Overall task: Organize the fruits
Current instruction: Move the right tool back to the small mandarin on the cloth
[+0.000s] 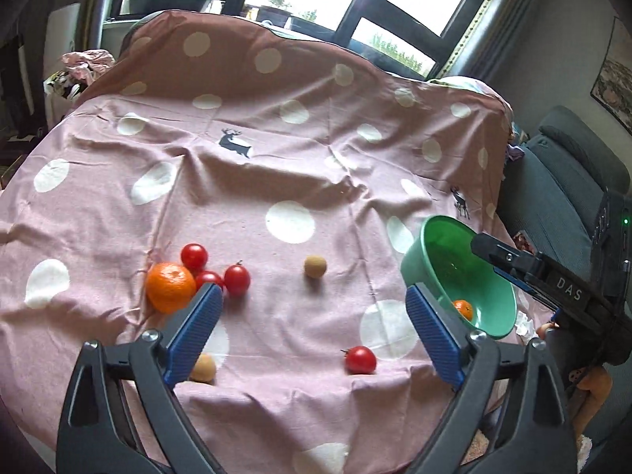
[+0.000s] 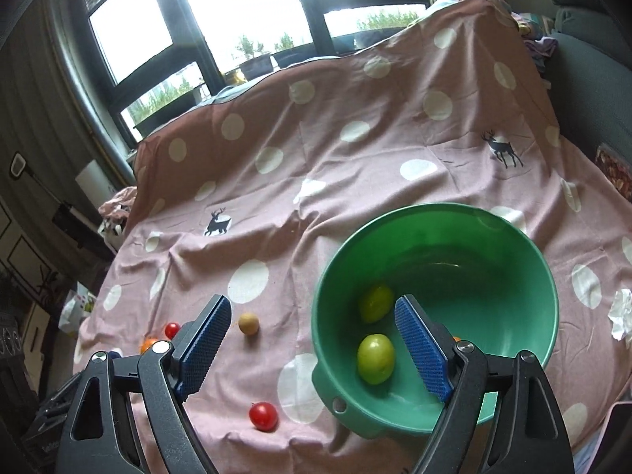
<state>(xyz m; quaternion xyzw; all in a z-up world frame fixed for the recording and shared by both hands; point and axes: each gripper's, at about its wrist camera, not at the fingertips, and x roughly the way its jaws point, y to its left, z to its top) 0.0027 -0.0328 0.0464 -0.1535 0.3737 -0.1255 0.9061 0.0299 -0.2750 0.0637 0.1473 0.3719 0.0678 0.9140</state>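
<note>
Step in hand, as judged: collecting loose fruit into the green bowl. The bowl sits at the right side of the cloth-covered table and already holds two green fruits and a small orange.

Left claw: jaws spread wide, nothing between them. It hovers above the table, with the large orange and three clustered tomatoes just beside its left finger. A single tomato lies ahead between the fingers, and one brown fruit lies farther off. Another brown fruit sits partly hidden behind the left finger.

Right claw: jaws apart, empty, poised over the near rim of the bowl.

Next move, as judged: lower the left claw over one fruit, most likely the single tomato, centre it between the pads, and close gently; round fruit rolls on wrinkled cloth
</note>
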